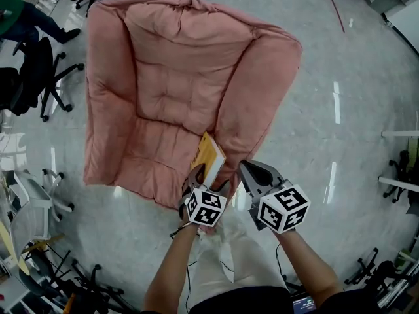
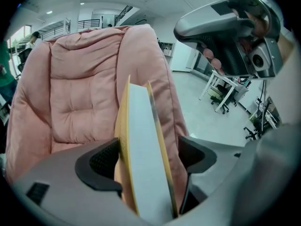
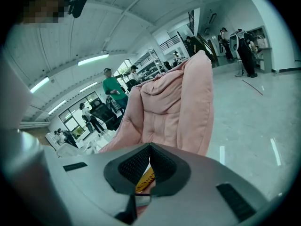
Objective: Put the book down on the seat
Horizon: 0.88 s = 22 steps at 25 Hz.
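A yellow-covered book (image 1: 209, 157) stands on its edge at the front right corner of the pink padded seat (image 1: 170, 90), leaning toward the right armrest. My left gripper (image 1: 203, 173) is around its near end and is open. In the left gripper view the book (image 2: 143, 149) rises between the two pads; the right pad (image 2: 197, 155) stands clear of it and the left pad (image 2: 101, 161) is close beside it. My right gripper (image 1: 247, 169) hovers just right of the book, shut and empty. A sliver of yellow cover (image 3: 145, 179) shows past its closed pads.
The pink seat (image 3: 174, 107) sits on a glossy grey floor. Black office chairs (image 1: 46, 77) and a person in green (image 1: 13, 15) are at the far left. More chairs and desks (image 1: 402, 175) line the right edge. People (image 3: 113, 88) stand in the background.
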### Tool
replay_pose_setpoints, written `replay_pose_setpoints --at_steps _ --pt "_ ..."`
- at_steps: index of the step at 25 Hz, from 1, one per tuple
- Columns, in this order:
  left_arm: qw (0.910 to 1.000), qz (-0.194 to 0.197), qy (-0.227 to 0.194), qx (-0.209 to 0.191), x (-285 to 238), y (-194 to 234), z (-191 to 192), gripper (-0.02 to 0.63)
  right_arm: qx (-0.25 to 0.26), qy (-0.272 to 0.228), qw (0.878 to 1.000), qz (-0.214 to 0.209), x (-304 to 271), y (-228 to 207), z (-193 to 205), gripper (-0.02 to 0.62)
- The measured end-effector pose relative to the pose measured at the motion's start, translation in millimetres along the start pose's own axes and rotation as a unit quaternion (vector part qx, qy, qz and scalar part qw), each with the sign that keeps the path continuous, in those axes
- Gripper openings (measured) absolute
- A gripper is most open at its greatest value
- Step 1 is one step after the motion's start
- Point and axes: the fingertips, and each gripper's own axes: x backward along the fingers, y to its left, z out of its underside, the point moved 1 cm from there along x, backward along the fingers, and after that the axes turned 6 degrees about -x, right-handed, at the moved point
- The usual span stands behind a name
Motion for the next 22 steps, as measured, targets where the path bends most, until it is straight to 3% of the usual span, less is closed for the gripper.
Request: replay_pose_setpoints --at_steps 22 --pt "0.9996 -0.026 -0.008 -0.005 16.7 6.8 -7.0 0.390 0.011 -0.004 1.000 0.003 13.6 4.4 -5.5 0.020"
